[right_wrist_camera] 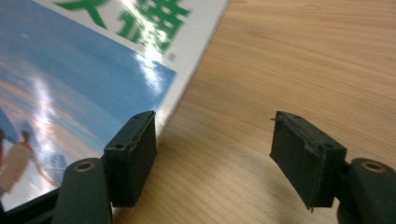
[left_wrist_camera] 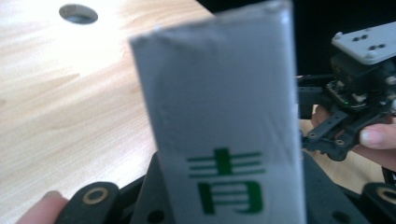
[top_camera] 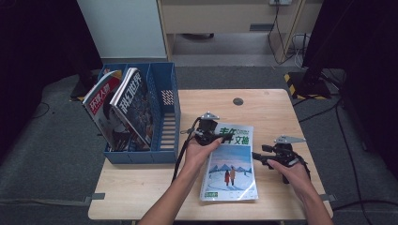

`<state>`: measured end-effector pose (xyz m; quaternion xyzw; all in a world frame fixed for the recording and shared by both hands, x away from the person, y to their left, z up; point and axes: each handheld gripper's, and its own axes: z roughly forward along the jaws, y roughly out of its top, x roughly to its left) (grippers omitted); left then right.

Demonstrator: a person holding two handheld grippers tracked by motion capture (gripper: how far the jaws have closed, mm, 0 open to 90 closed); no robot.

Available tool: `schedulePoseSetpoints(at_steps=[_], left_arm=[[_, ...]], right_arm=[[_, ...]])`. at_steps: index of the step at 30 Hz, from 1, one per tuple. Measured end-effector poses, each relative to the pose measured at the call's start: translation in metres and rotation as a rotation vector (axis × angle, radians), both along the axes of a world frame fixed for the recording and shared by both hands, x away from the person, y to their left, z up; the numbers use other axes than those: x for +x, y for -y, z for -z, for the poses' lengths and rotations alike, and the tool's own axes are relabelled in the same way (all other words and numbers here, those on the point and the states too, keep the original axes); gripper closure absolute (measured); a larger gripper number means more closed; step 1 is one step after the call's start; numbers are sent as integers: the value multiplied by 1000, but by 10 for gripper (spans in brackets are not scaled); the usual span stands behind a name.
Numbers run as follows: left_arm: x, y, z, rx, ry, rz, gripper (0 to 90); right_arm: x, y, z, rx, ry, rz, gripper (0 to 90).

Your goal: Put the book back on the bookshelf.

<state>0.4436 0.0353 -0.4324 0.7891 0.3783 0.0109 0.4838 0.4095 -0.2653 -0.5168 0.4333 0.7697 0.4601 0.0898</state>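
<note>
Two tongs, one magazine

Magazine: white cover, green title characters, blue snowy scene with two small figures. Left of the magazine, file rack: blue. Counter: pale wood grain. Fingers: black.
</note>
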Motion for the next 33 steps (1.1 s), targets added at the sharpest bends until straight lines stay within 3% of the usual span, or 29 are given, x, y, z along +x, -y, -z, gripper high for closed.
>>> schedulePoseSetpoints(at_steps=[5, 9, 12, 19, 28, 33], left_arm=[[-4, -2, -16, -20, 63, 17, 726], [-5, -2, -25, -36, 86, 35, 732], [-4, -3, -30, -47, 74, 34, 734], [-2, -8, -33, -127, 55, 51, 734], [-4, -13, -48, -193, 87, 63, 735], [-5, -14, -60, -202, 109, 58, 735]], right_arm=[[1, 3, 3, -56, 20, 32, 330], [1, 2, 8, -105, 10, 52, 346], [2, 1, 10, -129, 16, 48, 352], [1, -2, 11, -149, 12, 36, 360], [1, -4, 12, -161, 11, 39, 362], [1, -5, 13, -173, 14, 34, 364]])
